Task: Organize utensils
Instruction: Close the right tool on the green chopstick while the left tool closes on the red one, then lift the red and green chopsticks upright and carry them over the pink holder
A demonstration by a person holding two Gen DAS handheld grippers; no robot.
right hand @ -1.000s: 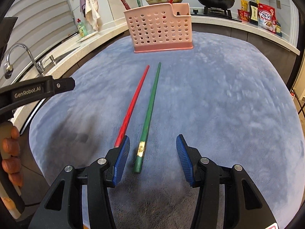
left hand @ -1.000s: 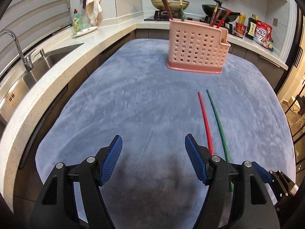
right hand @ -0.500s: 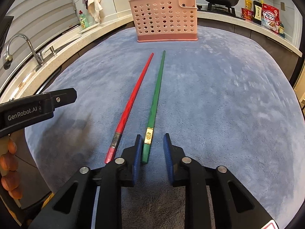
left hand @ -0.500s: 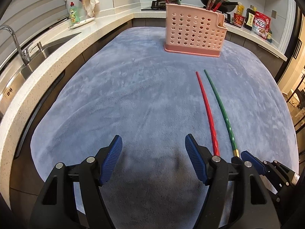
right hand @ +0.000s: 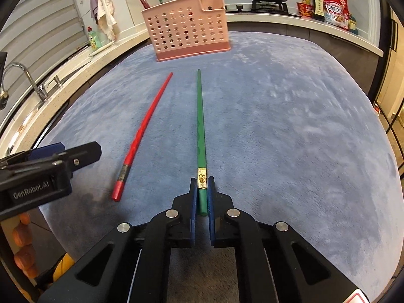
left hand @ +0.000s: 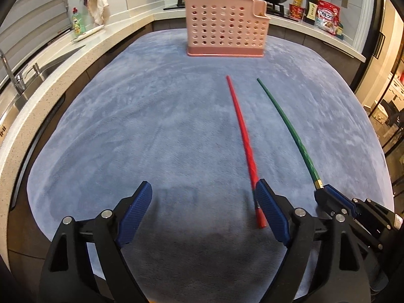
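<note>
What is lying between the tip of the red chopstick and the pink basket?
Nothing: only bare blue cloth separates the red chopstick from the pink basket. The right wrist view shows this stretch clearly, and the left wrist view agrees.

Plush blue-grey cloth mat point(left hand: 156, 116), matt, napped, brushed into lighter and darker streaks. Perforated pink plastic utensil basket point(left hand: 224, 25), smooth, faintly shiny. Glossy lacquered red chopstick point(left hand: 243, 136) and green chopstick point(right hand: 200, 126), gold patterned band near the green one's butt. Ribbed blue pads point(left hand: 271, 214), matt black plastic frames. Speckled pale stone counter point(left hand: 50, 85), polished.
</note>
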